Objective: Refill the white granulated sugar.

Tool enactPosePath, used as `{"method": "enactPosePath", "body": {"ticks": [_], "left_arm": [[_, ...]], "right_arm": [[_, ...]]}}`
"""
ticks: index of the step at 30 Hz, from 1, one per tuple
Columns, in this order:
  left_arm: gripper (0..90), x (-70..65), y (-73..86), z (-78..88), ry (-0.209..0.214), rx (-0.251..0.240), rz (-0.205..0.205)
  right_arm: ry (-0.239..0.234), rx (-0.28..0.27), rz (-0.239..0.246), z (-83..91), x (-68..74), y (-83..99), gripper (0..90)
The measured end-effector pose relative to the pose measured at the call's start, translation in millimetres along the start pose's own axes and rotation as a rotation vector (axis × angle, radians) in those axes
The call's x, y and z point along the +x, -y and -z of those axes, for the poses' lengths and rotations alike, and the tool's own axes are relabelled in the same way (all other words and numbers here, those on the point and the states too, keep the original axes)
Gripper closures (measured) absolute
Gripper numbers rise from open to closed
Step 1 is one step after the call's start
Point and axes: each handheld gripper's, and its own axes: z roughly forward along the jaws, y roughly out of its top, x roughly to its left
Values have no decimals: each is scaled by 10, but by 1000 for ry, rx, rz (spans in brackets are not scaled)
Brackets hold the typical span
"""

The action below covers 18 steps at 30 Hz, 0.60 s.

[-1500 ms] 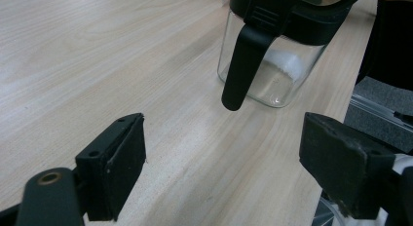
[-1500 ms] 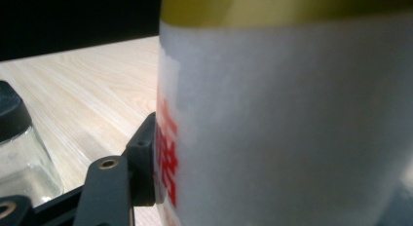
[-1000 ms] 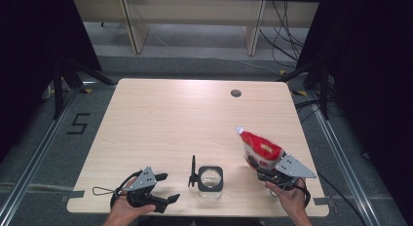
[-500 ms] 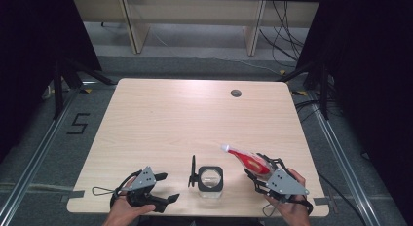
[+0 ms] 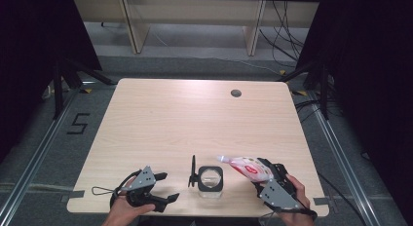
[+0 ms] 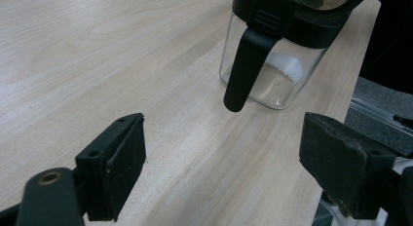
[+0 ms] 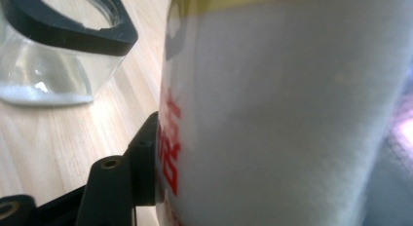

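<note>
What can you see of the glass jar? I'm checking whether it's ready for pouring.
The glass jar stands upright near the table's front edge, between the two grippers. It has clear walls, a black squarish rim with an open mouth, and a black handle hanging down one side. A thin layer of something white lies on its bottom. Nothing touches it; the bag's tip hovers by its rim.

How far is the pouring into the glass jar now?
Done: the right claw is shut on the red-and-white pouch, and its tip is by the jar. The jar's lid is open, with some white powder at the bottom. In hand: tipping it. Left: pouring. The left claw is open.
</note>
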Motion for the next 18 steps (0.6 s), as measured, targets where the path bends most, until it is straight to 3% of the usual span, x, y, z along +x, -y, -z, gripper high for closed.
{"method": "enactPosePath", "body": {"ticks": [7,8,11,12,13,14,16,17,18], "left_arm": [[168,4,-2,4,4,1,1],[168,3,-3,3,3,-2,5],[168,6,0,4,3,1,4],[168,6,-1,5,3,0,5],[168,6,-2,5,3,-1,6],[168,6,-3,5,3,-2,7],[168,5,0,5,2,0,5],[168,8,3,5,0,0,1],[168,6,2,4,2,-4,4]], "right_arm": [[12,28,103,20,54,-50,405],[15,29,152,19,43,-61,405],[19,41,175,28,61,-70,405],[24,50,145,37,82,-66,406],[28,56,155,45,79,-72,405],[29,51,195,46,63,-83,406],[46,67,195,65,86,-89,406],[56,60,241,59,72,-96,406],[59,73,229,78,93,-101,406]]}}
